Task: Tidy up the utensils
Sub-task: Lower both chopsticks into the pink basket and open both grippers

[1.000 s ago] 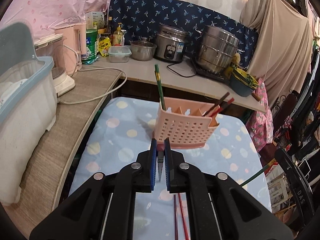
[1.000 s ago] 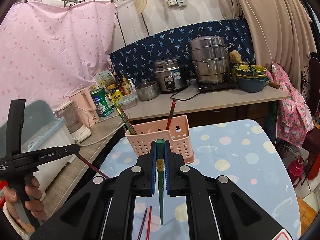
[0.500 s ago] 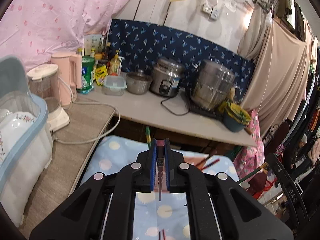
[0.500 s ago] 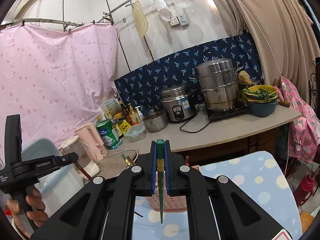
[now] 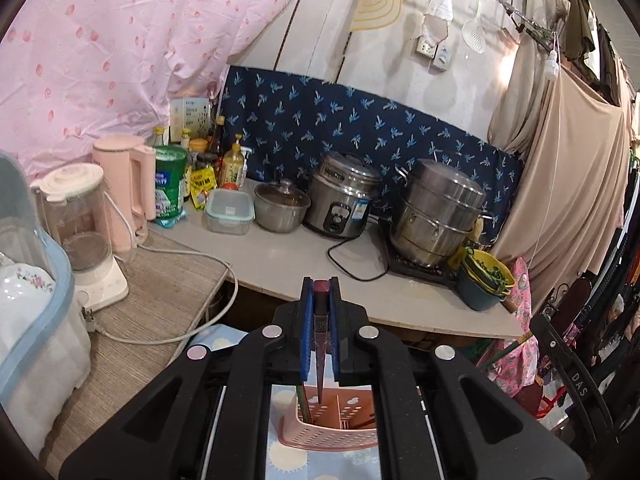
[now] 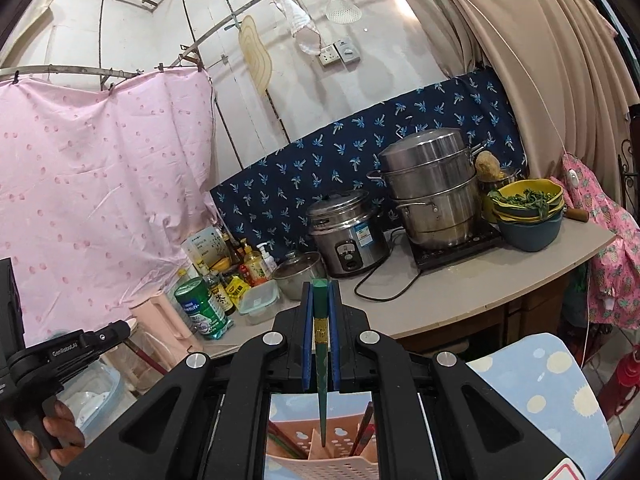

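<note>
My left gripper (image 5: 320, 288) is shut on a dark red chopstick (image 5: 319, 344) that points down, its tip just above the pink perforated utensil basket (image 5: 332, 432). My right gripper (image 6: 320, 292) is shut on a green chopstick (image 6: 321, 360) that also points down, its tip over the same basket (image 6: 324, 460). The basket holds a green chopstick in its left part and red ones (image 6: 362, 428) in its right part. The left gripper's handle (image 6: 68, 352), held by a hand, shows at the lower left of the right wrist view.
The basket stands on a blue polka-dot table (image 6: 548, 380). Behind it runs a counter (image 5: 304, 268) with a rice cooker (image 5: 340, 200), a steamer pot (image 5: 440, 212), a blender (image 5: 80, 232), bottles and a power cord. A dish bin (image 5: 28, 320) sits at the left.
Both grippers have risen and tilted upward, each with its chopstick. The basket has dropped to the bottom of both views, under the chopstick tips.
</note>
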Motion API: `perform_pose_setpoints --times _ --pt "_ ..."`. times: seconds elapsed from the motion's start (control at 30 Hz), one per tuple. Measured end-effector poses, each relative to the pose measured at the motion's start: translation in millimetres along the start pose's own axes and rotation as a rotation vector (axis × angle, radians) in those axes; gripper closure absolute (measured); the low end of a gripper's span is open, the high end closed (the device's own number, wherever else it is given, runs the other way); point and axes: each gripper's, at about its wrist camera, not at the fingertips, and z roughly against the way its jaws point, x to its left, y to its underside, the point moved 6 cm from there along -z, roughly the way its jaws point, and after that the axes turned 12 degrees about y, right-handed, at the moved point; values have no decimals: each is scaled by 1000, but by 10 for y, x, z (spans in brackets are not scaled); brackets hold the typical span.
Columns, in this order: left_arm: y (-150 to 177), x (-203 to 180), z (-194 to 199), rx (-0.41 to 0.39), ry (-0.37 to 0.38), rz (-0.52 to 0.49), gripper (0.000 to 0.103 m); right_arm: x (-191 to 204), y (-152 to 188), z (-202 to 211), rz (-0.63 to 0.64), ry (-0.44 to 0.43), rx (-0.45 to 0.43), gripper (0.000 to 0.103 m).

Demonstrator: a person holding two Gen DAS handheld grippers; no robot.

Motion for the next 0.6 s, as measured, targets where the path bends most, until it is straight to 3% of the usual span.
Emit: perform_pose_setpoints --times 0.3,0.6 --pt "420 176 -445 111 -17 14 96 -40 369 -462 42 34 95 96" --pt "648 248 -561 140 -44 4 95 -121 664 -669 78 66 172 94"
